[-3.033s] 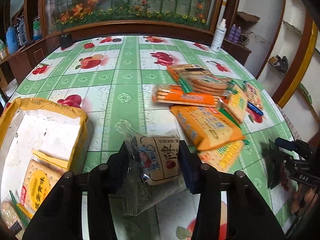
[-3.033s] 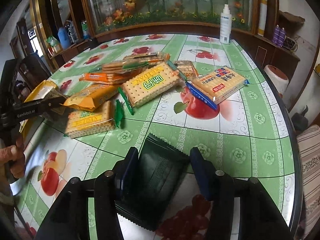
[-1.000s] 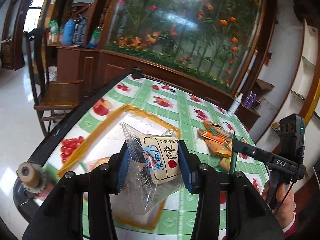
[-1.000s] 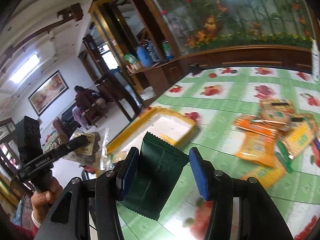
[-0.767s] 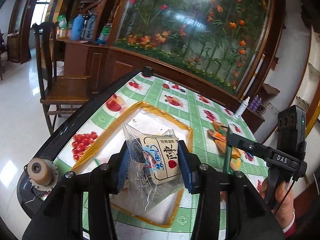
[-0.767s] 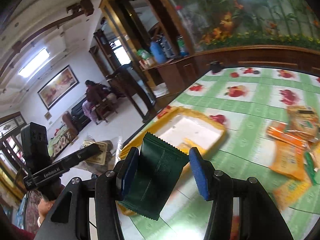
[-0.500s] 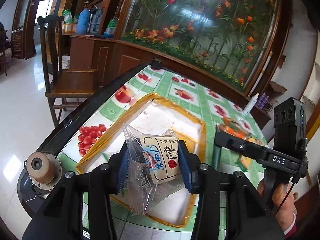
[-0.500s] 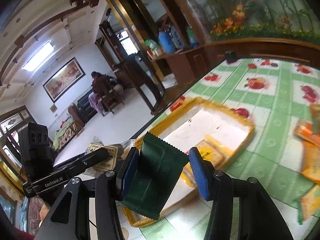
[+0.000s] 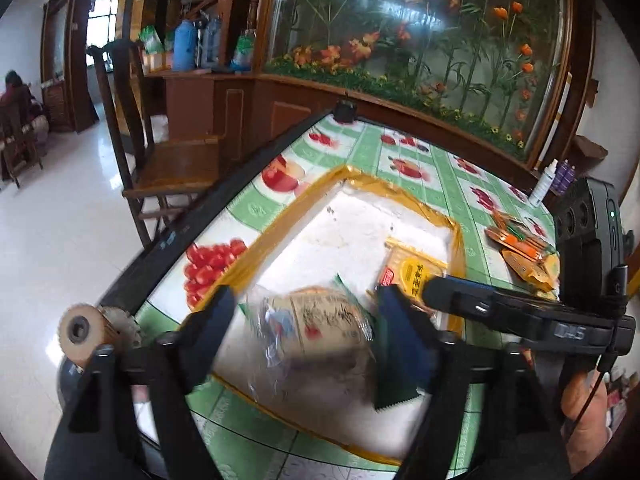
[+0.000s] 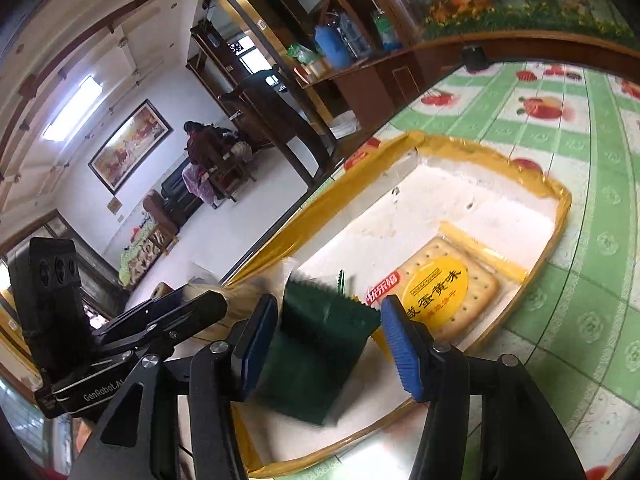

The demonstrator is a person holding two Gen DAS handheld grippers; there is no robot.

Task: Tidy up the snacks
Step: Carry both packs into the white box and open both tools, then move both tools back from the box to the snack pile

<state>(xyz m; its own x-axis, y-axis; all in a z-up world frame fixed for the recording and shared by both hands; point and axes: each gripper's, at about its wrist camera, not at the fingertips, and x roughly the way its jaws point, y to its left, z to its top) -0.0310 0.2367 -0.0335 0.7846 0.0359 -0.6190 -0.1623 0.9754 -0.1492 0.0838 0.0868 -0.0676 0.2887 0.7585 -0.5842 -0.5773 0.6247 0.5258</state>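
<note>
A white foam tray with a yellow taped rim (image 9: 348, 172) (image 10: 560, 208) lies at the table's left edge, holding a cracker packet (image 9: 412, 272) (image 10: 440, 292). My left gripper (image 9: 308, 328) hangs over the tray's near end with its jaws opening. A clear snack bag (image 9: 316, 320) is blurred between the pads, loose of them. My right gripper (image 10: 330, 346) (image 9: 520, 316) is close beside it, its jaws also opening. A dark green packet (image 10: 320, 344) (image 9: 396, 396) sits blurred between its pads, clear of the right pad. The left gripper (image 10: 160, 320) shows at the left of the right wrist view.
Several orange and yellow snack packets (image 9: 524, 252) lie further right on the green fruit-print tablecloth. A white bottle (image 9: 544, 184) stands at the back. A wooden chair (image 9: 172, 160) stands past the table's left edge, and a small roller (image 9: 80, 330) sits at the near corner.
Both jaws have spread apart, letting the clear bag and the green packet come loose. Both grippers sank toward the tray, and the right one swung left over it.
</note>
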